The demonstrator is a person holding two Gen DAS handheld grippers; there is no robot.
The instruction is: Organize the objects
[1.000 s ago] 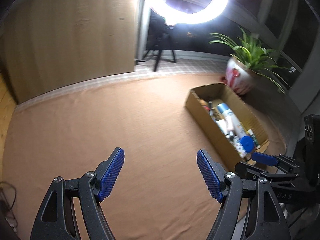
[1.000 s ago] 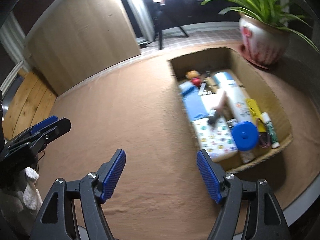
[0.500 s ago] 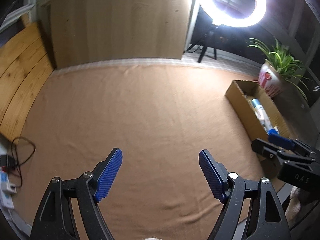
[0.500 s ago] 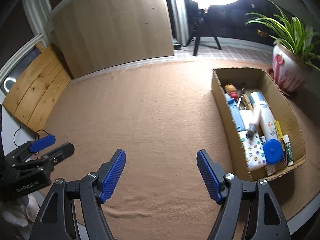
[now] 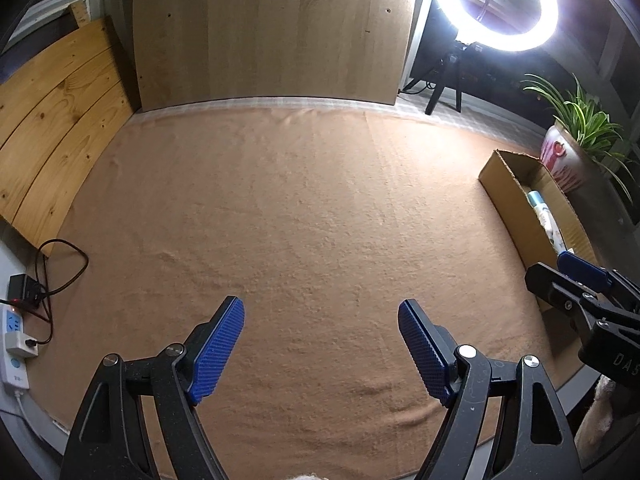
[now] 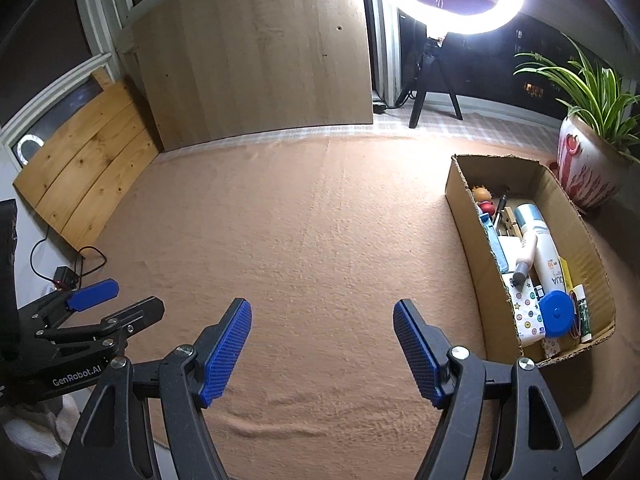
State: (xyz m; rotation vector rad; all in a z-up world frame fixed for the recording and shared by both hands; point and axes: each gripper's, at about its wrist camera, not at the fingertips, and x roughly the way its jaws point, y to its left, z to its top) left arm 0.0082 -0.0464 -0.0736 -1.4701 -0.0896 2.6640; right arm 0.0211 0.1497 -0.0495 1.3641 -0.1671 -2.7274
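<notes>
Cardboard box [image 6: 464, 200] of objects, right of empty right claw [image 6: 322, 344]

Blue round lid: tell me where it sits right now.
In the right wrist view, the blue round lid lies at the near end of the cardboard box, beside the white bottle.

From the left wrist, the cardboard box [image 5: 516, 204] hides most contents behind its wall; plant [image 6: 592, 92] leaves — cropped at the edge.
</notes>
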